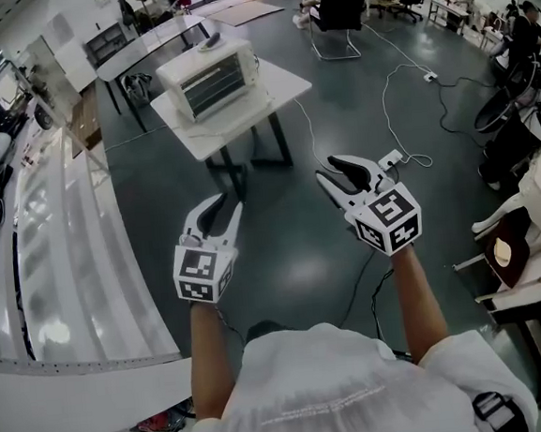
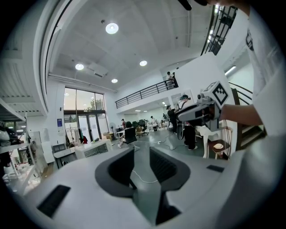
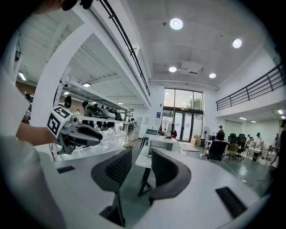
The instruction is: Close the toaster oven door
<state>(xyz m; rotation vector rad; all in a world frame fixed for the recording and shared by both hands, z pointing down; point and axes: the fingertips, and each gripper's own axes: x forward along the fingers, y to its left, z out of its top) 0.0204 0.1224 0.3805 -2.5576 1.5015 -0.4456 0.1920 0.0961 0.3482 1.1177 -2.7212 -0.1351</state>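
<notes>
A white toaster oven (image 1: 210, 79) stands on a small white table (image 1: 283, 85) a few steps ahead, its glass front upright against the body. It also shows far off in the left gripper view (image 2: 91, 150) and in the right gripper view (image 3: 161, 145). My left gripper (image 1: 225, 208) hovers over the floor well short of the table, open and with nothing in it (image 2: 141, 156). My right gripper (image 1: 329, 169) hangs beside it at the same distance, jaws wide and empty (image 3: 140, 163). Each gripper appears in the other's view.
A long white counter (image 1: 59, 276) runs along the left. Cables (image 1: 402, 105) trail over the dark floor to the right of the table. A second table (image 1: 156, 37) stands behind the oven, an office chair (image 1: 337, 12) at the back, and chairs (image 1: 517, 236) at the right edge.
</notes>
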